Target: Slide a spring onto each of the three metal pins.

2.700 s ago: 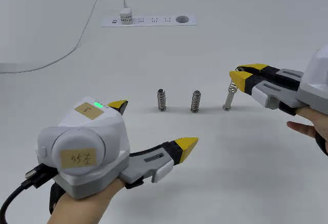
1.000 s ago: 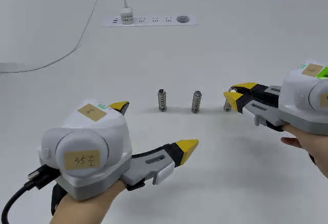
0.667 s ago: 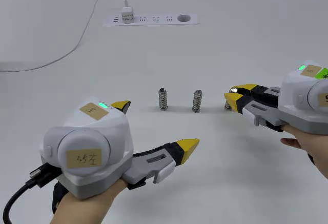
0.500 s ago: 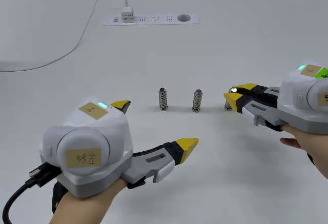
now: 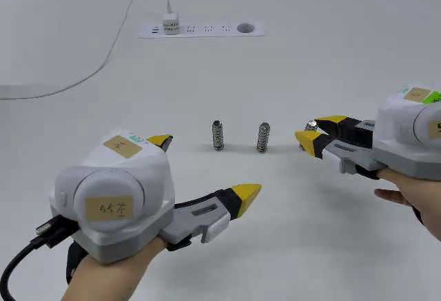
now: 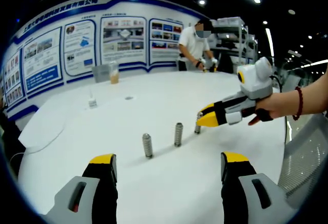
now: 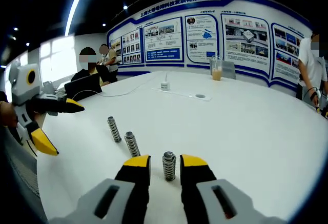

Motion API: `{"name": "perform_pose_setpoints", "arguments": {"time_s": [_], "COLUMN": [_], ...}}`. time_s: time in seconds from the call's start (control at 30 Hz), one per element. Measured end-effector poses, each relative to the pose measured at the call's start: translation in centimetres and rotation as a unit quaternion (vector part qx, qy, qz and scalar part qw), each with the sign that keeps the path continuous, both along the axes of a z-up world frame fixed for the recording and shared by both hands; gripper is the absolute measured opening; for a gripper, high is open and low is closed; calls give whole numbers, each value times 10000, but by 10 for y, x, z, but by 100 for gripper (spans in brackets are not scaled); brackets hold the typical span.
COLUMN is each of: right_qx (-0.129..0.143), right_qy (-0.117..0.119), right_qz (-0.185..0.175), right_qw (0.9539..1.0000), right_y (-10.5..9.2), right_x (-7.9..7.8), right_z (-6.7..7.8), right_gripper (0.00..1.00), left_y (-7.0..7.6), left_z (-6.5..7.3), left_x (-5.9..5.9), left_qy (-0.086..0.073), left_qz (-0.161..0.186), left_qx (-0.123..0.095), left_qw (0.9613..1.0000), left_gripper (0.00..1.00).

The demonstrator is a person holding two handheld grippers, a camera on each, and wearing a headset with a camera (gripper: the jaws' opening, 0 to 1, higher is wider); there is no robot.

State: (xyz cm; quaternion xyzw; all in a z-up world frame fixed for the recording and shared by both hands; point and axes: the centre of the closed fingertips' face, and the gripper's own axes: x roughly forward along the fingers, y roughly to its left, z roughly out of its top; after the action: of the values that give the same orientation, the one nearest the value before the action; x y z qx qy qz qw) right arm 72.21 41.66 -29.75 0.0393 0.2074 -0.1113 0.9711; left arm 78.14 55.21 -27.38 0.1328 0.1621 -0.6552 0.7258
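Observation:
Three metal pins stand in a row on the white table. The left pin (image 5: 218, 136) and the middle pin (image 5: 262, 138) each carry a spring. The right pin (image 7: 168, 165) stands upright with a spring down over it, just at the tips of my right gripper (image 5: 318, 129). That gripper's jaws are narrowly apart on either side of the pin, with small gaps visible in the right gripper view. My left gripper (image 5: 203, 165) hovers wide open in front of the row, holding nothing; the pins (image 6: 178, 134) lie well beyond its tips.
A white power strip (image 5: 200, 29) with a plugged charger (image 5: 169, 21) and cable (image 5: 103, 56) lies at the table's far side. People stand and sit beyond the table (image 6: 195, 47) (image 7: 87, 80). A cup (image 7: 218, 70) stands far off.
The right pin, tilted 2.7 s ago with the spring at its top in the right gripper, now stands upright with the spring down. The right gripper has dropped lower. Left gripper unmoved.

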Motion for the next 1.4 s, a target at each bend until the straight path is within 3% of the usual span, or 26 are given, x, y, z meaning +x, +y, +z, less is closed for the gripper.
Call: {"name": "perform_pose_setpoints", "arguments": {"time_s": [0.4,0.57,0.97,1.23,1.4], "right_qx": [169,281,313,388,441], "right_qy": [-150,-108,1,10,-22], "right_qz": [-30,10,114,143,127], "right_qw": [9997,9995,9994,9991,9989], "right_y": [6,11,29,41,46], "right_x": [-7,-10,-25,-36,-42], "right_z": [20,22,28,35,40], "right_gripper": [37,46,56,64,67], "left_y": [0,3,11,16,20], "left_z": [5,5,9,18,19], "left_x": [6,6,3,0,-2], "left_qy": [44,42,66,122,67], "left_qz": [-4,-39,-168,-191,-241], "left_qx": [-25,42,83,-52,2], "left_qw": [10000,10000,9998,9997,9997], "left_gripper": [84,83,85,87,89]}}
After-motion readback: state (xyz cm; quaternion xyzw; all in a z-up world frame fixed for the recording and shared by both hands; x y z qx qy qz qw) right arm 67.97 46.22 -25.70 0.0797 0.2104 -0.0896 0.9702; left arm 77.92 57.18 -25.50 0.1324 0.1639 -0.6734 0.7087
